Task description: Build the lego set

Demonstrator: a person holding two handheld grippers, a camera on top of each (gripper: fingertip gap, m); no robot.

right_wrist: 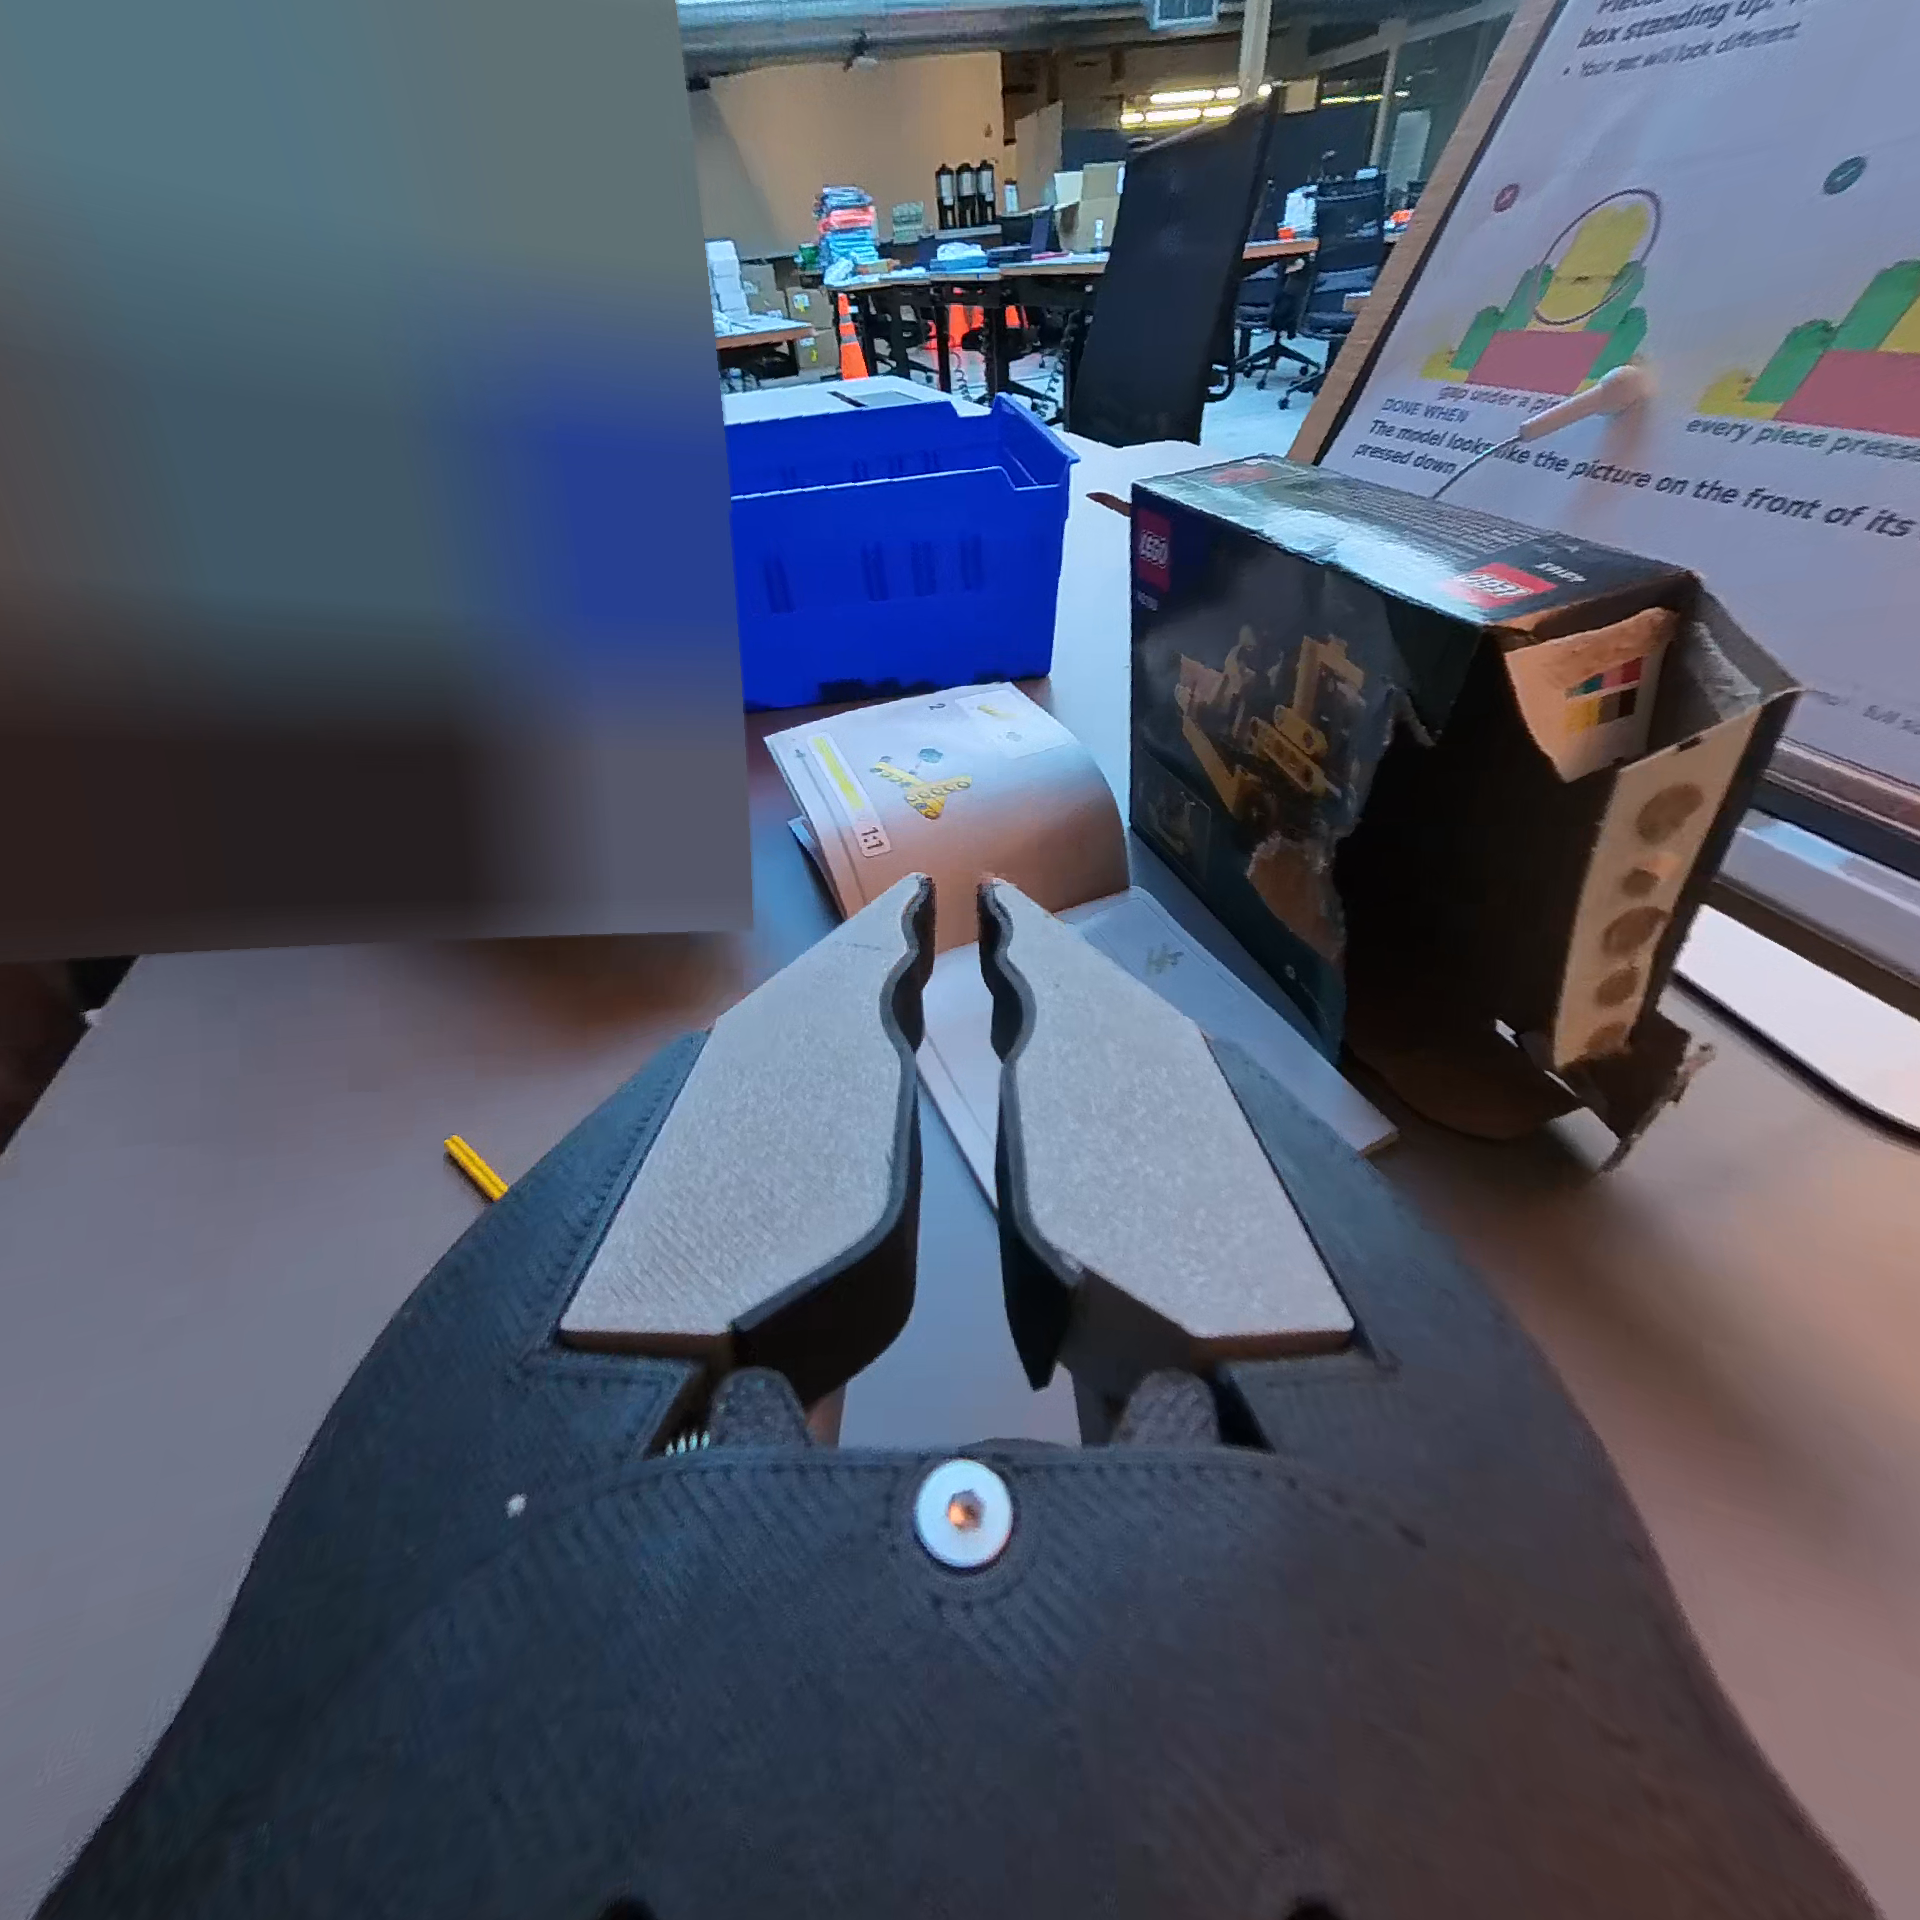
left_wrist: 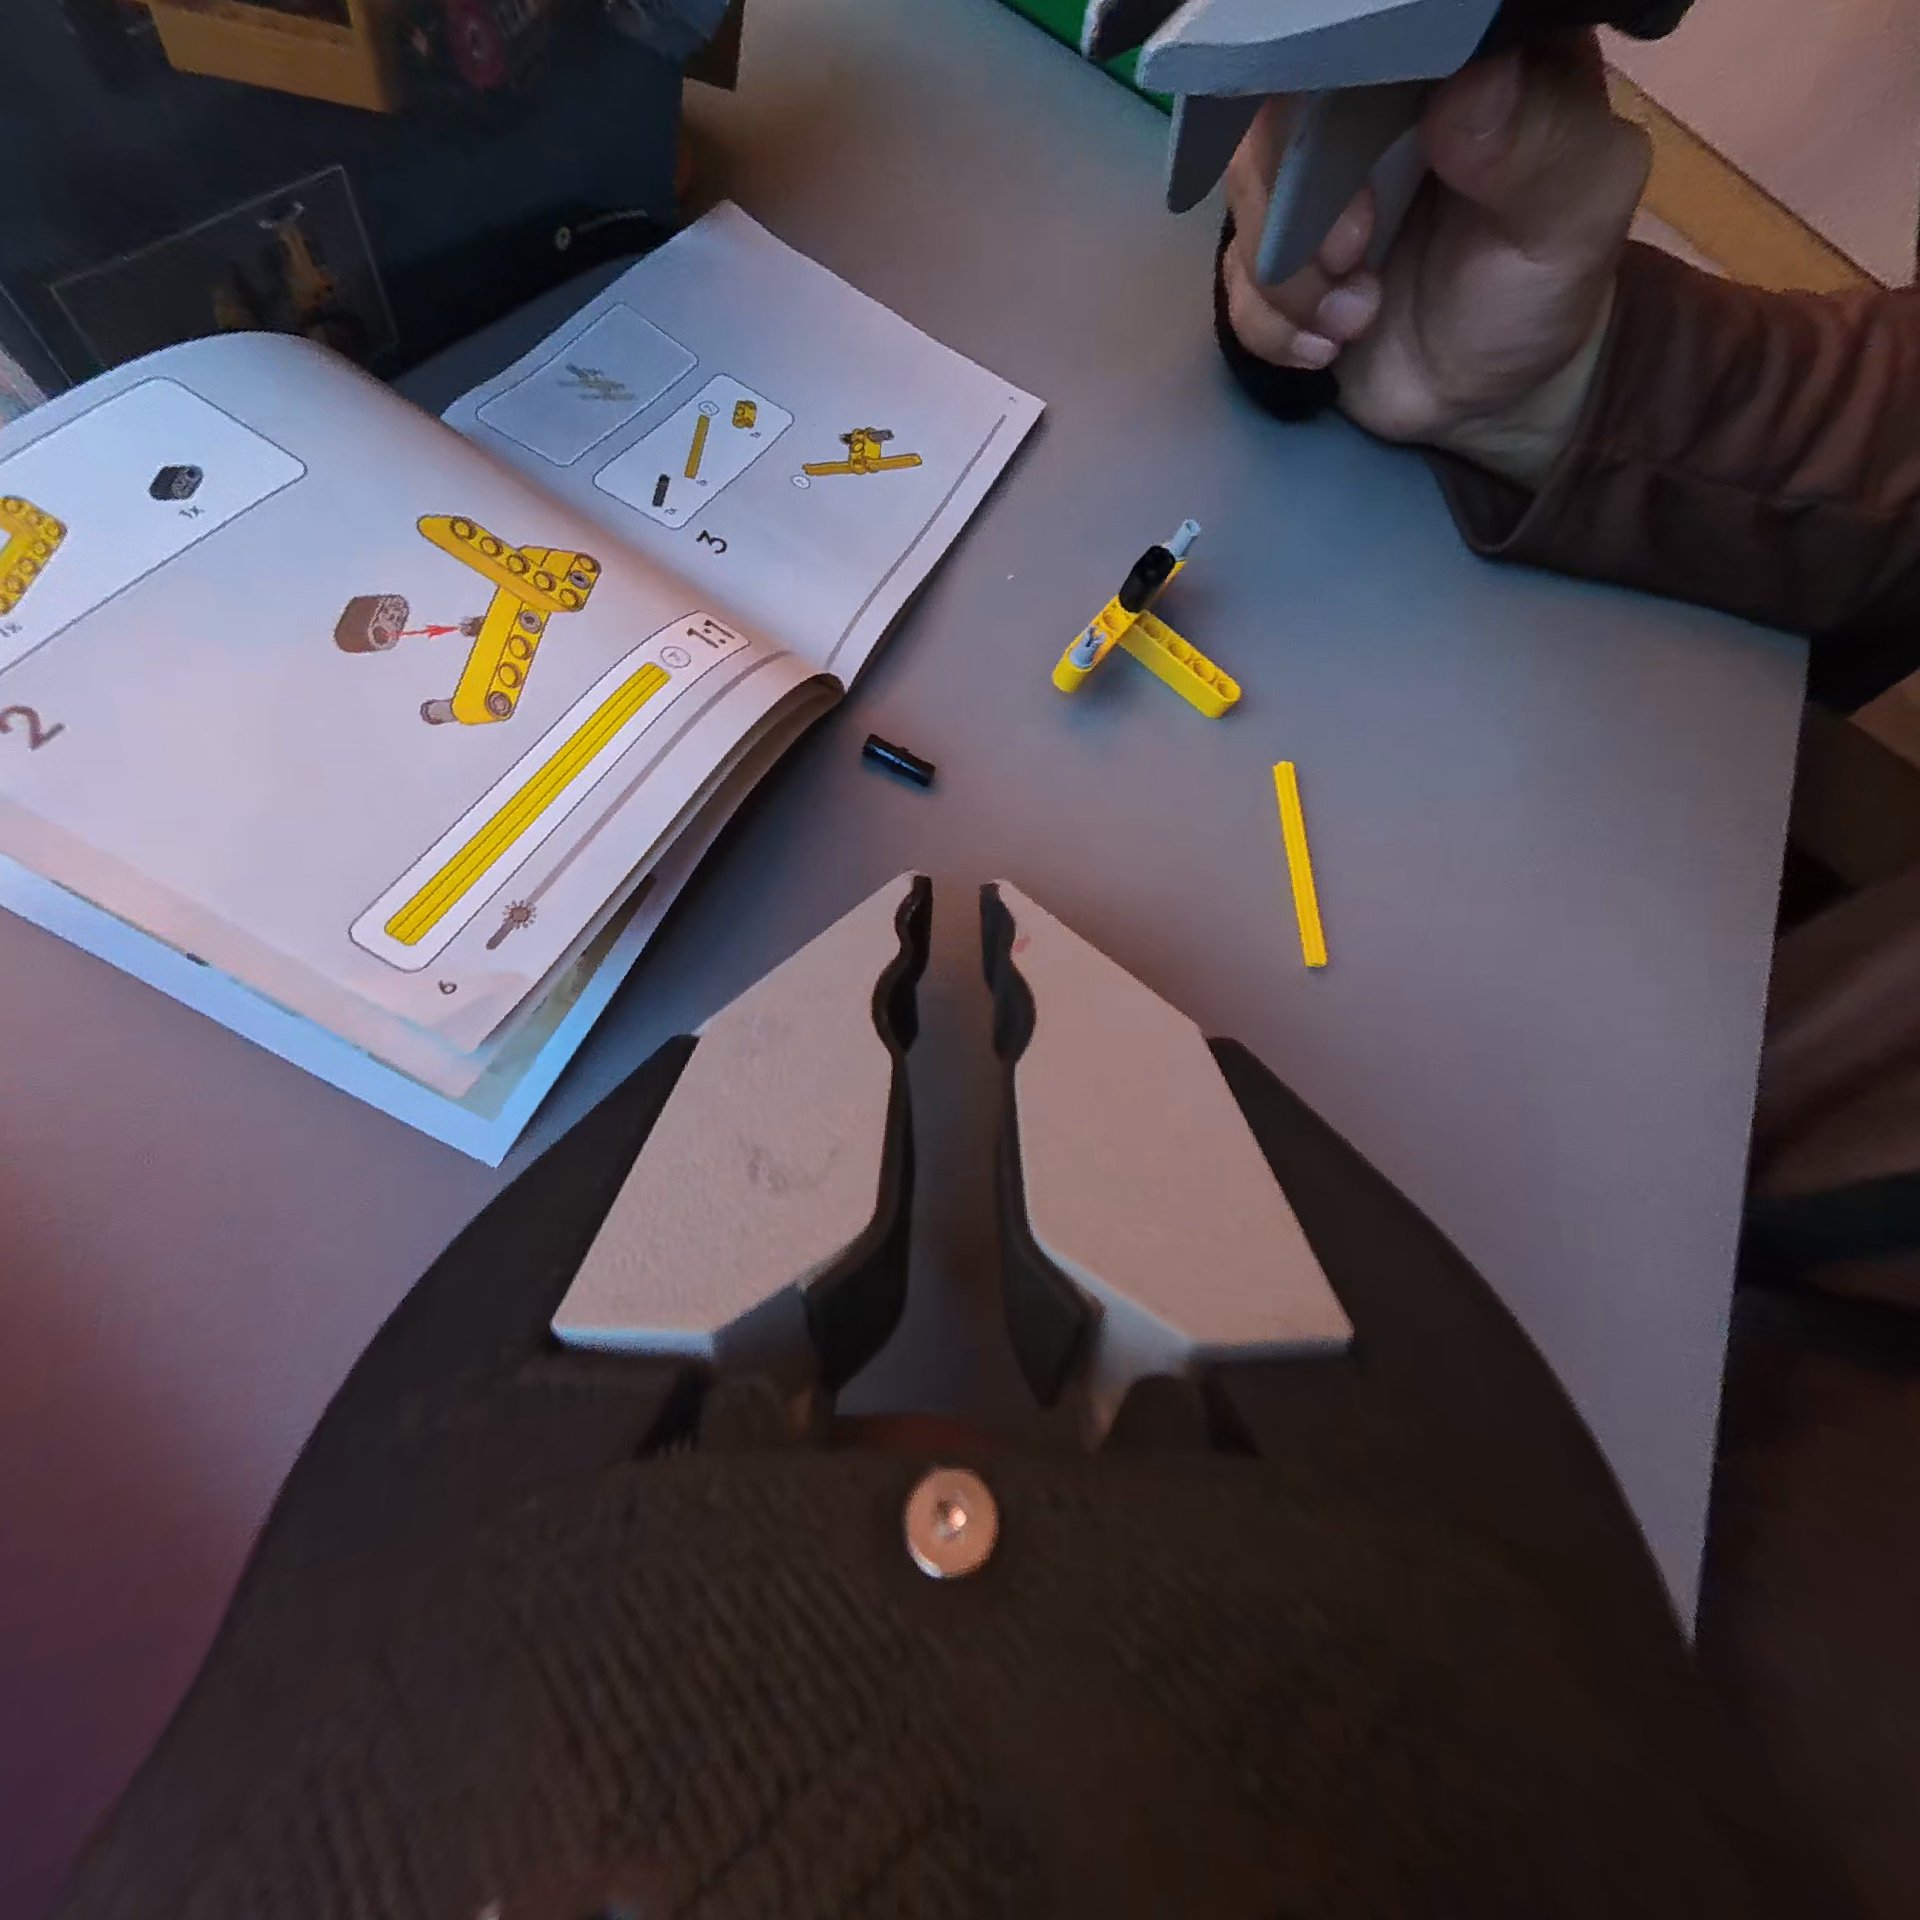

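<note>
- The instruction booklet lies open on the grey counter, at 10 o'clock from the left tongs; its pages carry step numbers and part drawings in yellow and black.
- The torn, dark set box stands at 2 o'clock from the right tongs, printed with red brand logos and a picture of a yellow machine; behind it leans a printed instruction board with writing and coloured brick drawings.
- A blue plastic bin stands at 12 o'clock in the right wrist view.
- The left tongs stand slightly apart with nothing between them, above the counter.
- The right tongs also stand slightly apart and hold nothing; a hand grips their handle.
- The partly built assembly, two crossed yellow beams with a black piece and grey pin ends, lies at 1 o'clock beyond the left tongs.
- A small black pin lies just beyond the left tips at 12 o'clock.
- A long yellow axle lies at 2 o'clock, apart from the others.
</note>
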